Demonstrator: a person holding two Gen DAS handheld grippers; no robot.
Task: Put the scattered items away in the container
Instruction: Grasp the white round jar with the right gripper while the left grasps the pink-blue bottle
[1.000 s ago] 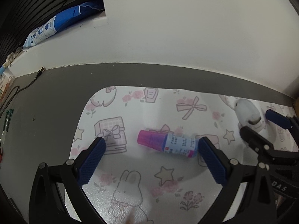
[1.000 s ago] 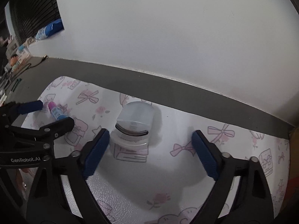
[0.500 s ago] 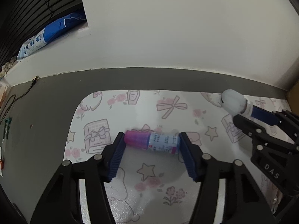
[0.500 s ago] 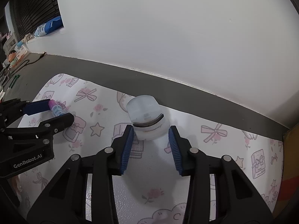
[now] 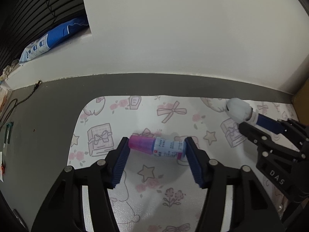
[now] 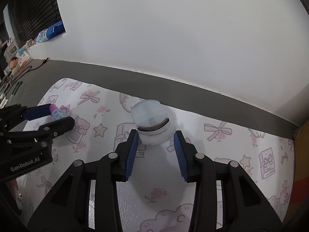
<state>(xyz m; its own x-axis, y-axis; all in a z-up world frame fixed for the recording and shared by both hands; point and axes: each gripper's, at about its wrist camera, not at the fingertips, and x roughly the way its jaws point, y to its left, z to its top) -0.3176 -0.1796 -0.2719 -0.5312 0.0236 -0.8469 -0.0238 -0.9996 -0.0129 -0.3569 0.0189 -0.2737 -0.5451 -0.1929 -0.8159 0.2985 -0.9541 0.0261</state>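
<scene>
2 grippers are in view over a white mat (image 5: 170,177) printed with pink bows, stars and gift boxes, laid on a dark grey table (image 5: 48,119) against a white wall.

Left gripper (image 5: 156,155): jaws partly closed, blue pads pressed on both ends of a small bottle (image 5: 157,146) with a pink cap and a blue-and-white label. The bottle lies crosswise between the fingertips, cap toward the left pad, over the middle of the mat. In the right wrist view the same bottle (image 6: 56,113) shows near the mat's left edge, between that gripper's fingertips.

Right gripper (image 6: 156,142): jaws narrowed around a pale, translucent plastic case (image 6: 149,120) with a dark curved slot on its face. Both pads touch its lower sides. It sits near the mat's far edge, close to the grey strip of table.

1 brown box edge (image 5: 301,104) shows at the mat's right side; whether it is the container cannot be told.
</scene>
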